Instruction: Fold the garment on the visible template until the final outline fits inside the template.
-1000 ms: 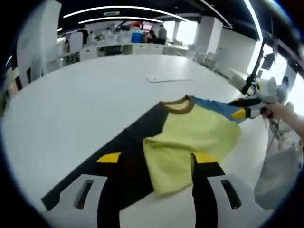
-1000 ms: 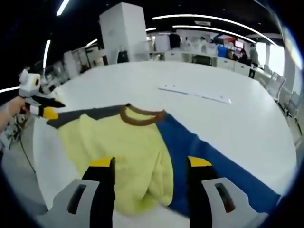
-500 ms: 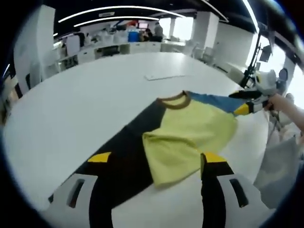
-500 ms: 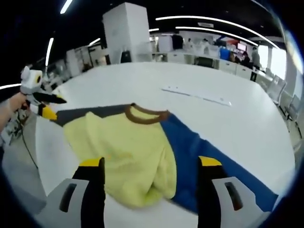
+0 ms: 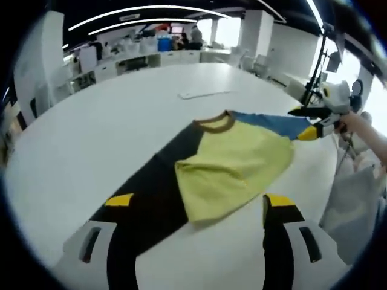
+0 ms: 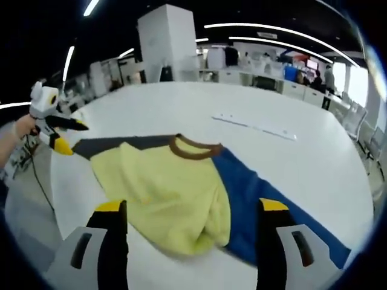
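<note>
- We see the garment, a yellow T-shirt with a brown ribbed collar [image 5: 233,170] [image 6: 166,196], lying on the large white round table [image 5: 109,133] [image 6: 242,151], partly folded, with its lower part doubled over on itself into a thick yellow flap.
- Under the shirt lie two flat strips that meet below the collar: a black template strip [image 5: 154,196] [image 6: 109,145] on one side and a blue template strip [image 5: 272,124] [image 6: 251,193] on the other.
- In the left gripper view the yellow fabric covers the junction of the strips and spills past the black strip onto the bare table.
- Our left gripper [image 5: 196,202] has black jaws with yellow tips; they stand wide apart and hold nothing, one over the black strip, the other over bare table beside the folded flap.
- Our right gripper [image 6: 187,205] is likewise spread wide and empty, its jaws on either side of the yellow flap and the blue strip.
- In each view the other gripper appears at the far end of a strip, held in a hand [image 5: 357,124] [image 6: 21,130], with jaws parted.
- Further out on the table lies a thin white flat sheet [image 5: 202,93] [image 6: 254,125].
- Behind the table we see an office with desks and long ceiling lights.
</note>
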The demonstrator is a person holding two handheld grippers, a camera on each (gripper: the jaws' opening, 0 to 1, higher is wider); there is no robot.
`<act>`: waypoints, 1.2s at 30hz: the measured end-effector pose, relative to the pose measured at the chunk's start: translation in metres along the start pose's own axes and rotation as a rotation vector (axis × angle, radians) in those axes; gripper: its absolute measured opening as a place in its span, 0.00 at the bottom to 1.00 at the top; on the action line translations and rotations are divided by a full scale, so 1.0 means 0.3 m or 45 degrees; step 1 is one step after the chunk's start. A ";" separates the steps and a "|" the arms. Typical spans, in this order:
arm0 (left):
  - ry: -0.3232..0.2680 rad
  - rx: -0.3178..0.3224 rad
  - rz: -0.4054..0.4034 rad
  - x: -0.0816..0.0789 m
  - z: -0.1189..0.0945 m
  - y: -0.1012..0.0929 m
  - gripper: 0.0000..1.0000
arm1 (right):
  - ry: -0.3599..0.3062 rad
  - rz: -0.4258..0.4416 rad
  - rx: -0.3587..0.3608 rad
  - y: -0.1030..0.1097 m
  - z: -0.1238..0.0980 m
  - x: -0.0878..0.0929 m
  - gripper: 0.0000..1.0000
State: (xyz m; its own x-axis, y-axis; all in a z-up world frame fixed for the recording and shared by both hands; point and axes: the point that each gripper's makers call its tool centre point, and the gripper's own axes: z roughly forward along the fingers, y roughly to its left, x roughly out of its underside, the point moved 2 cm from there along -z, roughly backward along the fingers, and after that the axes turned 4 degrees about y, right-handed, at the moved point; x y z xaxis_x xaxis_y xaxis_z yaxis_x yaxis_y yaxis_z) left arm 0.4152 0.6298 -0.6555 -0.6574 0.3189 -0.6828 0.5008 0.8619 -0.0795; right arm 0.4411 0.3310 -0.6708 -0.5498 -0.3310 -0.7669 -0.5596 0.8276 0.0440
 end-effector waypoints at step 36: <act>0.024 -0.007 0.041 0.034 -0.094 -0.043 0.99 | -0.036 -0.116 0.000 0.088 -0.130 -0.025 1.00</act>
State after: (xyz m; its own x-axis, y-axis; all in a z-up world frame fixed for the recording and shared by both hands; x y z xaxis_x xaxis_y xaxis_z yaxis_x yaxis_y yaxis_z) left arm 0.3863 0.6331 -0.6408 -0.6513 0.3540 -0.6712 0.5187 0.8533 -0.0534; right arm 0.4063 0.3378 -0.6389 -0.4791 -0.3918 -0.7855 -0.6065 0.7947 -0.0264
